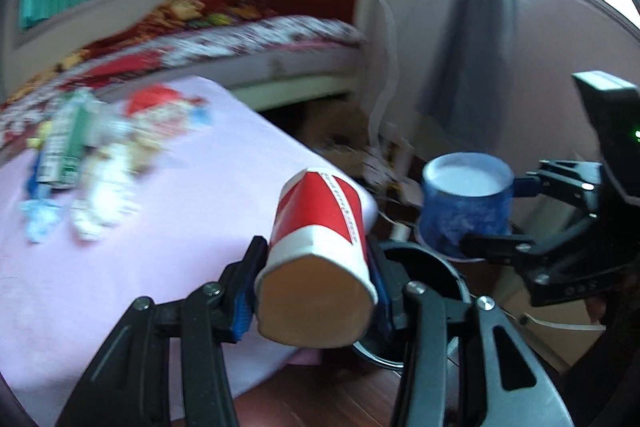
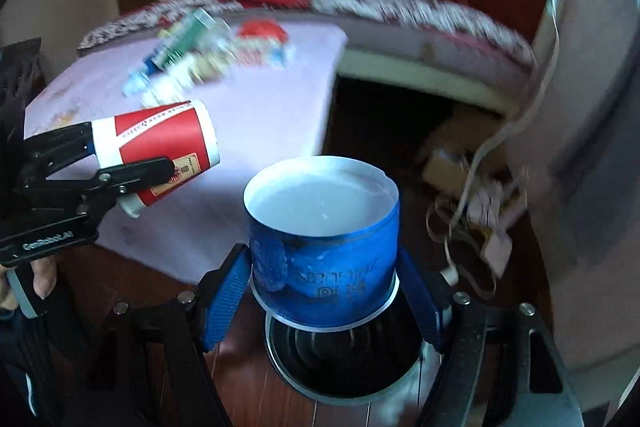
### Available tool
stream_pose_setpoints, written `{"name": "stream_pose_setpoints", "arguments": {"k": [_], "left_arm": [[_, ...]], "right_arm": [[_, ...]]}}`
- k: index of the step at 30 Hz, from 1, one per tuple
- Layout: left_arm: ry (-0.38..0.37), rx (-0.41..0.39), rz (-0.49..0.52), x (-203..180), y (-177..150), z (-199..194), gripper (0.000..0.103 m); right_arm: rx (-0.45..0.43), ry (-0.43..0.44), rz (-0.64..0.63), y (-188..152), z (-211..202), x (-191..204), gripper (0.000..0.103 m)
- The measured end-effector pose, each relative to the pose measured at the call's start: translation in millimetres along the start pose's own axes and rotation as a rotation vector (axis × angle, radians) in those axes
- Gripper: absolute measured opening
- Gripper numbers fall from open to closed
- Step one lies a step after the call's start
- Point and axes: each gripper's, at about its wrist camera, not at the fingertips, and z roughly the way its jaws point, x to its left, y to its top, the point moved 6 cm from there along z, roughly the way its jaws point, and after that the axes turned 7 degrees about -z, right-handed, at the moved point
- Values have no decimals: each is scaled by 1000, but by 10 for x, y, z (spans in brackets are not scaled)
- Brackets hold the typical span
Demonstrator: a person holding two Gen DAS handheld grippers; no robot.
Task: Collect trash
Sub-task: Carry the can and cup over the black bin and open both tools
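My left gripper [image 1: 316, 287] is shut on a red and white paper cup [image 1: 320, 227], squeezed out of round, its base toward the camera. The same cup [image 2: 160, 147] shows at the left of the right wrist view, held over the table's near edge by the left gripper [image 2: 132, 163]. My right gripper [image 2: 324, 291] is shut on a blue tub [image 2: 324, 239] with a white inside, upside-down print on its side. That tub [image 1: 466, 203] and the right gripper [image 1: 496, 211] appear at the right of the left wrist view. A round dark bin [image 2: 344, 367] with a metal rim stands on the floor right below the tub.
A pink-covered table [image 1: 120, 287] carries several blurred scraps: a green carton [image 1: 66, 147], white crumpled wrappers [image 1: 100, 203] and a red-printed pack [image 1: 164, 111]. Behind is a bed [image 1: 256, 39] with a red headboard. Cables and clutter [image 2: 480, 211] lie on the wooden floor. A hand [image 2: 42, 275] holds the left handle.
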Motion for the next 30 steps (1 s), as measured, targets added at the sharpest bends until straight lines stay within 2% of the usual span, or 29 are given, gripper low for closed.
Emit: {"name": "stream_pose_setpoints", "arguments": {"k": [3, 6, 11, 13, 14, 15, 16, 17, 18, 22, 25, 30], "left_arm": [[-63, 59, 53, -357, -136, 176, 49], [-90, 116, 91, -586, -282, 378, 49], [-109, 230, 89, -707, -530, 760, 49], [-152, 290, 67, -726, -636, 929, 56], [-153, 324, 47, -706, -685, 1034, 72], [-129, 346, 12, -649, -737, 1124, 86], [-117, 356, -8, -612, -767, 1163, 93], [-107, 359, -30, -558, -797, 1190, 103], [-88, 359, -36, -514, -814, 1202, 102], [-15, 343, -52, -392, -865, 1166, 102], [19, 322, -60, -342, -852, 1130, 102], [38, 311, -70, -308, -808, 1076, 102]], "right_arm": [[60, 3, 27, -332, 151, -191, 76], [126, 4, 46, -619, 320, -338, 76], [182, 11, 76, -876, 537, -519, 76], [214, 65, 101, -959, 666, -540, 76], [235, 88, 116, -1008, 746, -560, 77], [247, 95, 145, -1061, 840, -608, 83], [264, 85, 183, -1117, 901, -672, 100], [296, 88, 238, -1185, 972, -749, 103], [328, 90, 294, -1256, 1036, -846, 103], [353, 40, 387, -1307, 1038, -1112, 103], [332, 35, 391, -1252, 991, -1112, 103], [343, 22, 336, -1184, 993, -986, 103]]}}
